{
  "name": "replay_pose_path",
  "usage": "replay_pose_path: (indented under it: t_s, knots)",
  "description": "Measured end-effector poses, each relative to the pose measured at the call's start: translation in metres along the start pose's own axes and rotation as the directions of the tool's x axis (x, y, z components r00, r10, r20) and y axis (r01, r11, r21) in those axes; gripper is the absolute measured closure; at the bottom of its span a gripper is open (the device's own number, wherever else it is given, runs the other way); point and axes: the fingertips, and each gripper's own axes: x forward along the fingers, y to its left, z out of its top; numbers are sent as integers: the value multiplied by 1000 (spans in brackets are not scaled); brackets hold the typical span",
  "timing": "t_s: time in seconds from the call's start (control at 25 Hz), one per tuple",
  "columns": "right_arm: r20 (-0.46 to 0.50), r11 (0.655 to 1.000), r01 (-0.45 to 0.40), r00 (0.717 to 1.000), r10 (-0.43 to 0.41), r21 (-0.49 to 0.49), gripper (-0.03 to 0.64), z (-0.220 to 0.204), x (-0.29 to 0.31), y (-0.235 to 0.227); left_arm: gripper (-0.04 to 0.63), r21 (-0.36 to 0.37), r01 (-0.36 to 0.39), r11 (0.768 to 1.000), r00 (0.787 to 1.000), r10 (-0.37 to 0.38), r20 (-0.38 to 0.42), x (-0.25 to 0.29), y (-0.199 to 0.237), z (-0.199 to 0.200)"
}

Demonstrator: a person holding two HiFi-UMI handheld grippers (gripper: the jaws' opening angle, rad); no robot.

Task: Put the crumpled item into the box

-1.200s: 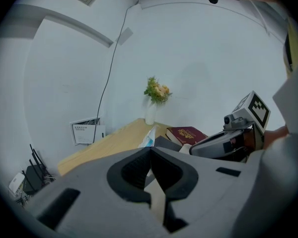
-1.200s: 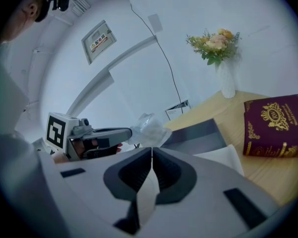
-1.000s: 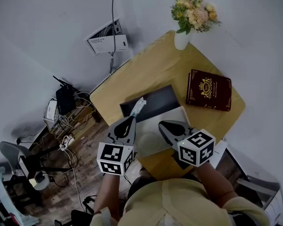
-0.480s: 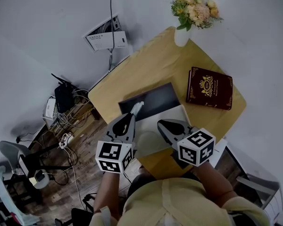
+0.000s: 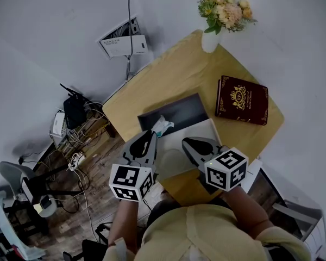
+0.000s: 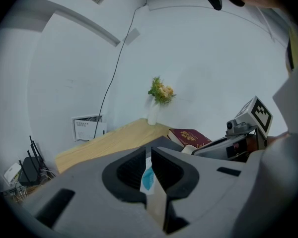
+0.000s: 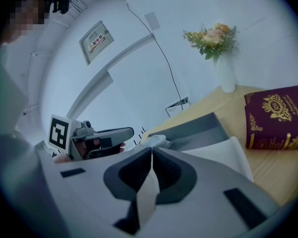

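Observation:
A dark open box sits on the wooden table, with a white flap spread at its near side. My left gripper is shut on the crumpled item, a white and blue wad hanging over the box's near left corner. Between the jaws in the left gripper view the crumpled item shows as a thin pinched strip. My right gripper is shut on the near end of the white flap. Its own view shows the flap squeezed between the jaws.
A dark red book lies on the table right of the box. A white vase of flowers stands at the far corner. A router and cables are on the floor beyond the table's left edge, near a chair.
The left gripper has shifted slightly right and toward the box, and the crumpled item now hangs lower and more bunched over the box's corner. The right gripper has stayed where it was.

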Motion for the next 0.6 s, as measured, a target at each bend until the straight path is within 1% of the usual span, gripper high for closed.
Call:
replay_pose_path:
  t_s: [0.44,0.6]
  knots:
    - [9,1000,8,1000,-8,-14,586,-5,-7,12,572,-15,-13,1000,1000,13,-7,-21,-1,-8]
    - [17,1000,14,1000,-13,-16,586,-7,-11,17,572,-42,-12,999,1000,12,-9,-30,-2,-13]
